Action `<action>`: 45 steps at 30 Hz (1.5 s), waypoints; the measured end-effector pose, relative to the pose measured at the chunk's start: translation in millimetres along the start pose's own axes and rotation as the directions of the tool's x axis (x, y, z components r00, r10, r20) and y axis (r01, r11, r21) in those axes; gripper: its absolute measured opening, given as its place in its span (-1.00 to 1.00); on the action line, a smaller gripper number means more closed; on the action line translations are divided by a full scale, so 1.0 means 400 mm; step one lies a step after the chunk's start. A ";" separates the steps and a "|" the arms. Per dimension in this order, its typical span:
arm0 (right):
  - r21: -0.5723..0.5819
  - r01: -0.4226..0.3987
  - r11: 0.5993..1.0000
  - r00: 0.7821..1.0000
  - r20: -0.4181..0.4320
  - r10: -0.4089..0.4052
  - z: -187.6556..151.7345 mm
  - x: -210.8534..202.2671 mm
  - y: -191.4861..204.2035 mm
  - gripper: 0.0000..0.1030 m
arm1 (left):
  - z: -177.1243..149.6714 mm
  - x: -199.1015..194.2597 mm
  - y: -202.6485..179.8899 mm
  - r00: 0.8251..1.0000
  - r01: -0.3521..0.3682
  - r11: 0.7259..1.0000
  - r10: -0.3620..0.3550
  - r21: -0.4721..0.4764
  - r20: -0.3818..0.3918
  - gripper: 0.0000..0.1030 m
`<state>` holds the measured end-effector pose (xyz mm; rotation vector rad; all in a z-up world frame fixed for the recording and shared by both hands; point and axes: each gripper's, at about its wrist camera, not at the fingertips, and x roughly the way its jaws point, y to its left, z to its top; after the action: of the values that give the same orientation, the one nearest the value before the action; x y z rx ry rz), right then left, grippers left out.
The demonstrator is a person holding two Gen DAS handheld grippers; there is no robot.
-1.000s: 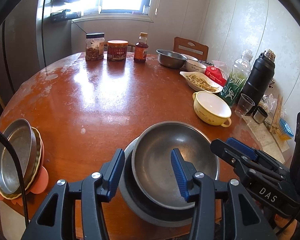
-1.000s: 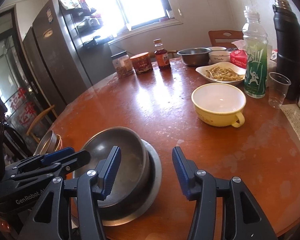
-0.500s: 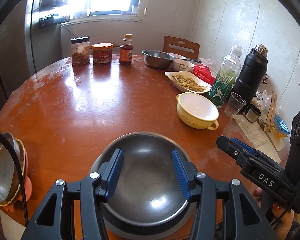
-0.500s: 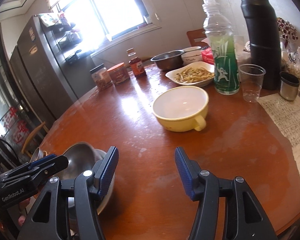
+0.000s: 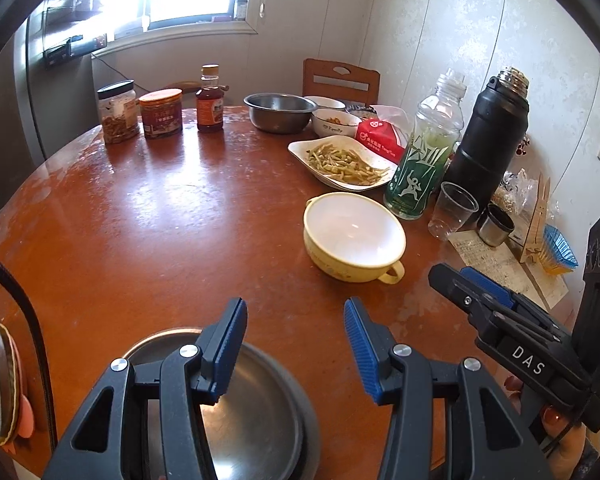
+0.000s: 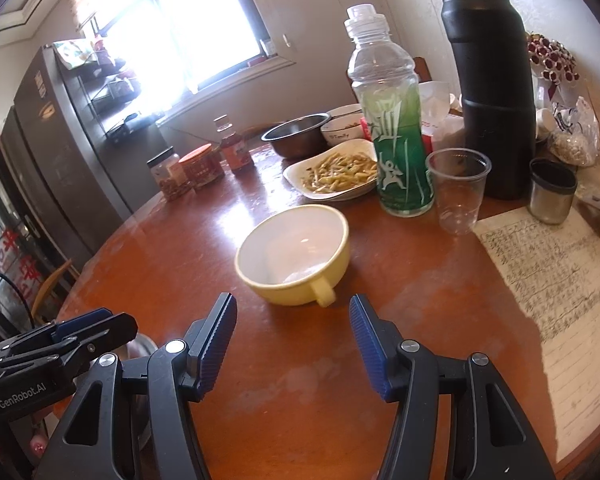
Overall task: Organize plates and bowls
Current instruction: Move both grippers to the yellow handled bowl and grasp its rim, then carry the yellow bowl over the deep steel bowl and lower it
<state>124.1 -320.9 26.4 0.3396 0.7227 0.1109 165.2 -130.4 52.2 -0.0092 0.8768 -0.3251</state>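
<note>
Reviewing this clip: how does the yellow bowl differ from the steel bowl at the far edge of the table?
The yellow bowl is pale yellow outside and white inside, while the steel bowl is bare grey metal. The yellow bowl has a small side handle; the steel bowl shows none. The yellow bowl stands alone near the grippers, whereas the steel bowl sits far back beside a white bowl. Both stand upright on the table.
</note>
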 end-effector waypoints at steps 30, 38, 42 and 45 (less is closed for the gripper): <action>-0.116 0.018 0.993 0.987 -0.159 -0.037 0.142 0.274 -0.071 -0.32 | 0.118 0.242 -0.035 0.984 -0.033 0.996 0.017 -0.088 -0.175 -0.02; -0.125 -0.008 0.992 0.985 -0.175 -0.014 0.138 0.286 -0.070 -0.61 | 0.117 0.291 -0.024 0.974 -0.066 0.990 0.036 -0.125 -0.225 -0.02; -0.138 -0.009 0.990 0.985 -0.174 -0.016 0.139 0.289 -0.061 -0.63 | 0.114 0.309 -0.016 0.969 -0.042 0.988 0.004 -0.148 -0.246 -0.12; -0.139 -0.028 0.990 0.981 -0.192 0.001 0.132 0.293 -0.053 -0.67 | 0.112 0.315 -0.020 0.967 -0.018 0.989 -0.020 -0.149 -0.254 -0.36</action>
<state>246.3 -329.5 -17.6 0.1996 0.8979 0.2097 271.6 -179.3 -12.9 -0.1095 1.1562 -0.2636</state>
